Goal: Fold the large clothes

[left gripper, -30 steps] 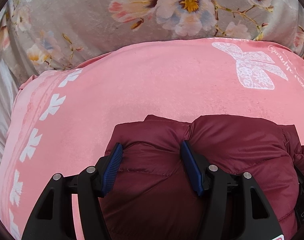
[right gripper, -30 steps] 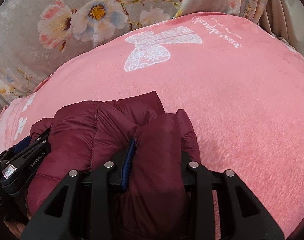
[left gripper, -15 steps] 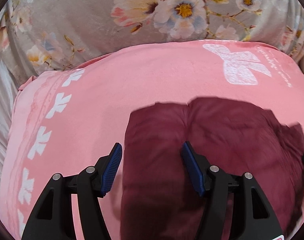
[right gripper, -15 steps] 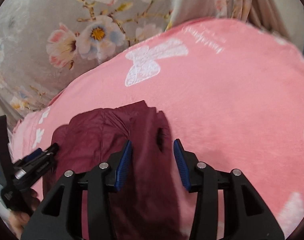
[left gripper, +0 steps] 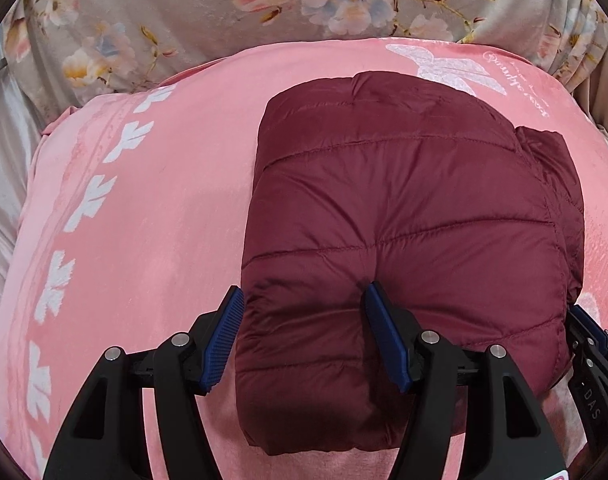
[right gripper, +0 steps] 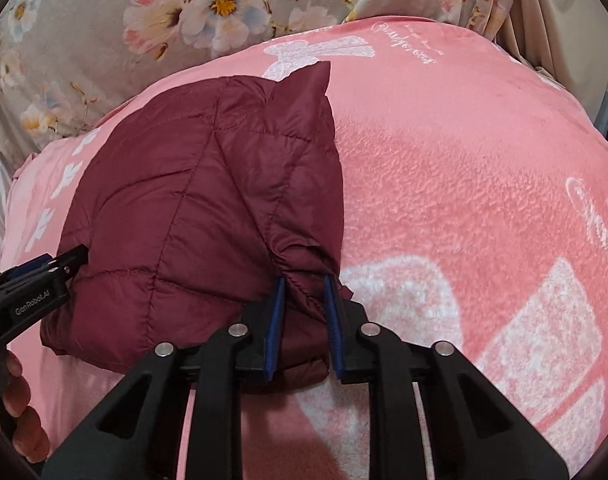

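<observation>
A dark red quilted puffer jacket (left gripper: pixel 404 216) lies folded into a compact bundle on a pink blanket (left gripper: pixel 144 240). It also shows in the right wrist view (right gripper: pixel 208 200). My left gripper (left gripper: pixel 304 328) is open, its blue pads straddling the near left part of the bundle. My right gripper (right gripper: pixel 304 300) stands at the bundle's near right corner with its jaws narrowly apart and a gathered fold of the jacket between the pads. The left gripper also shows at the left edge of the right wrist view (right gripper: pixel 32 288).
The pink blanket (right gripper: pixel 464 200) has white bow and leaf prints. Behind it lies grey floral bedding (left gripper: pixel 224 8). A beige curtain (right gripper: pixel 564 20) hangs at the far right. The person's fingers (right gripper: pixel 20 400) show at the lower left of the right wrist view.
The jacket bundle has been laid out flat on the blanket, farther forward. Both grippers have pulled back to its near edge. The right gripper went from clamped on thick fabric to holding only a thin fold.
</observation>
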Tool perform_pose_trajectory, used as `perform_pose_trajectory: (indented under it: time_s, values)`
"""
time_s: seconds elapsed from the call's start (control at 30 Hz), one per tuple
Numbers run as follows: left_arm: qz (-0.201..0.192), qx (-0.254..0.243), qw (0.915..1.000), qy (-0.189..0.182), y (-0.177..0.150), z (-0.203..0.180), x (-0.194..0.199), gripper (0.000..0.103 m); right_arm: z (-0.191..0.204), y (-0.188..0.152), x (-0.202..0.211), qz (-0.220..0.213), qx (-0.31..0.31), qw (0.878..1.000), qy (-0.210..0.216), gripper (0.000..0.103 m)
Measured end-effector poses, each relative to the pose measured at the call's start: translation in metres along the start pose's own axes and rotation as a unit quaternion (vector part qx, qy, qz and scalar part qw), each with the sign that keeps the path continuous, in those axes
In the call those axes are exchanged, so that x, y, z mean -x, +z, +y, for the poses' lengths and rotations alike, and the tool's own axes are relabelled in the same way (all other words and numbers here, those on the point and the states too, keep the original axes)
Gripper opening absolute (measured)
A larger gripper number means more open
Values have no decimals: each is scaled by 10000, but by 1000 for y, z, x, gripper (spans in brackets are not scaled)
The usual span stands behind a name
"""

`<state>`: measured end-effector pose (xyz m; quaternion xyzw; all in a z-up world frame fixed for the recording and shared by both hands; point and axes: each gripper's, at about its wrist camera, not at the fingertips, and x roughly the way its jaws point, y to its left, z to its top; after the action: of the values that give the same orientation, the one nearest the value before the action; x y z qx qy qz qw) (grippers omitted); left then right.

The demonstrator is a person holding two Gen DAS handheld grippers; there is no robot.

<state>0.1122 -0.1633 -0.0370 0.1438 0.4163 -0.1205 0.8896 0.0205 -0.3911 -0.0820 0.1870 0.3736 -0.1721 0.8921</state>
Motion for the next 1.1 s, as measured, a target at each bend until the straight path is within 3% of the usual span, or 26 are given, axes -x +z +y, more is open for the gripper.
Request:
perform_pose_trajectory:
  time_s: [0.87,1.0,1.1]
  values:
    - [-516,-159,9977,404,-20,-12,-6,63,0,-9,-1,-240,15,9997,-12,19]
    - [-457,-148,9982,347,-19,-12,-5,63,-6,-7,0,-225,-97,9996,113,20]
    - [-217,-125,9996,160,-14,-3,1,63,-10,-2,8,-79,-225,9997,63,27]
